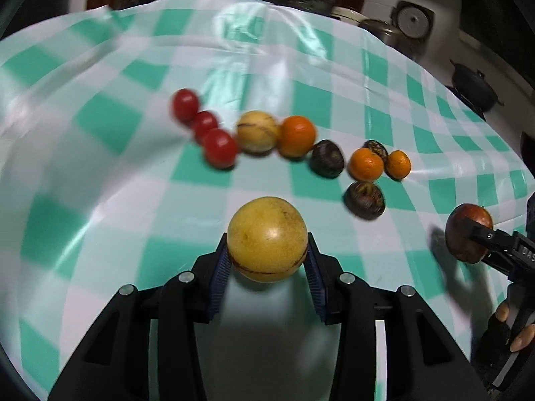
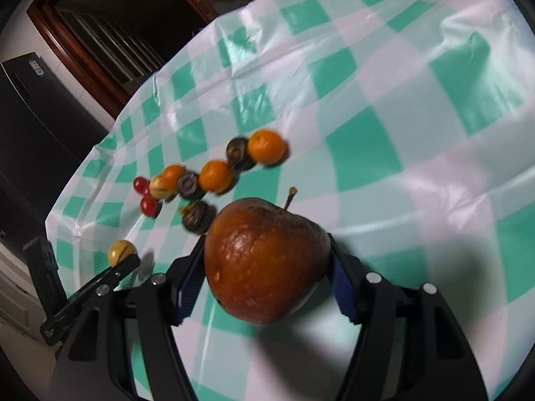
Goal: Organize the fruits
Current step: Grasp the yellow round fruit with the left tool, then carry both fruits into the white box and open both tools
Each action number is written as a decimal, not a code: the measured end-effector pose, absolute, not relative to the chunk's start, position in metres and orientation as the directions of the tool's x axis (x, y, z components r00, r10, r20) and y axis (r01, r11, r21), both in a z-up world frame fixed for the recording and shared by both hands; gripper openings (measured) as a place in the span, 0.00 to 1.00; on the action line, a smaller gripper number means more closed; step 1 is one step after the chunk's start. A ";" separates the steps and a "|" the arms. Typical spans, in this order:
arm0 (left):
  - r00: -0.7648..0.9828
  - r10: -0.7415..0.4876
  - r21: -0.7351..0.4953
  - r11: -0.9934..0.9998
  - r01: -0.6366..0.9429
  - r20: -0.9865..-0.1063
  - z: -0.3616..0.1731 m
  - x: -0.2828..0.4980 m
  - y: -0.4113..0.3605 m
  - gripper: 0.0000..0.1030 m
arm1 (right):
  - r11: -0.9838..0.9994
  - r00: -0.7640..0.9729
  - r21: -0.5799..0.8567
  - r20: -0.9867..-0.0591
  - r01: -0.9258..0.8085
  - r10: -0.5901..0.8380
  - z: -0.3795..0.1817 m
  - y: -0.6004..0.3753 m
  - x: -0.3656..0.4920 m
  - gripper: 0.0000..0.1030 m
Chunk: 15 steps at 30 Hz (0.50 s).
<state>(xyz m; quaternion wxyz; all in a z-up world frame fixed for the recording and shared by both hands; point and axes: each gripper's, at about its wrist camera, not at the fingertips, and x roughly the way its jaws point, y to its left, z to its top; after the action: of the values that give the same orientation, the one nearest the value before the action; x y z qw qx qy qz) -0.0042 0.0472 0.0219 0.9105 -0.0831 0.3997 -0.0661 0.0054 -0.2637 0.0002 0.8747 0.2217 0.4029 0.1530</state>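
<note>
My left gripper [image 1: 267, 245] is shut on a round yellow fruit [image 1: 267, 239], held just above the checked tablecloth [image 1: 100, 200]. Beyond it lie three red tomatoes [image 1: 219, 147], a second yellow fruit [image 1: 256, 131], three oranges [image 1: 297, 135] and three dark purple fruits [image 1: 326, 158] in a loose row. In the right wrist view my right gripper [image 2: 267, 267] is shut on a wrinkled red-brown apple [image 2: 264, 260] with its stem up. The left gripper [image 2: 125, 260] with the yellow fruit [image 2: 120, 250] shows at the lower left there. The apple [image 1: 458, 244] also appears at the right edge of the left wrist view.
A person's hand [image 1: 515, 330] grips the right tool's handle. Past the table's far right edge stand a black pot [image 1: 474, 87] and a rice cooker [image 1: 413, 21]. A dark wooden doorway [image 2: 100, 43] and a black cabinet [image 2: 33, 107] lie beyond the table's left side.
</note>
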 end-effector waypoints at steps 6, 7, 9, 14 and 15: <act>0.679 -0.187 -0.250 0.968 0.005 -0.710 0.021 -0.041 0.081 0.39 | 0.843 0.588 0.523 -0.644 -0.128 0.489 0.000 -0.230 -0.014 0.65; 0.683 -0.179 -0.253 0.968 -0.008 -0.708 0.022 -0.049 0.085 0.39 | 0.839 0.580 0.529 -0.645 -0.132 0.498 -0.001 -0.224 -0.019 0.65; 0.693 -0.153 -0.238 0.971 -0.028 -0.705 0.023 -0.063 0.091 0.39 | 0.826 0.563 0.545 -0.641 -0.144 0.521 -0.002 -0.213 -0.027 0.65; 0.723 -0.138 -0.265 0.962 -0.064 -0.677 0.027 -0.103 0.117 0.39 | 0.823 0.508 0.509 -0.654 -0.252 0.560 0.000 -0.159 -0.058 0.65; 0.728 -0.136 -0.270 0.960 -0.070 -0.672 0.028 -0.110 0.122 0.39 | 0.820 0.497 0.505 -0.656 -0.270 0.568 0.001 -0.150 -0.063 0.65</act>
<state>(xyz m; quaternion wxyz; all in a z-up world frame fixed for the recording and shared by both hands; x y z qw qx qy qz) -0.1100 0.1224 0.0275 0.9189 -0.1396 0.3685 -0.0180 -0.0627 -0.1504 0.0006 0.8482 0.1704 0.4364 0.2471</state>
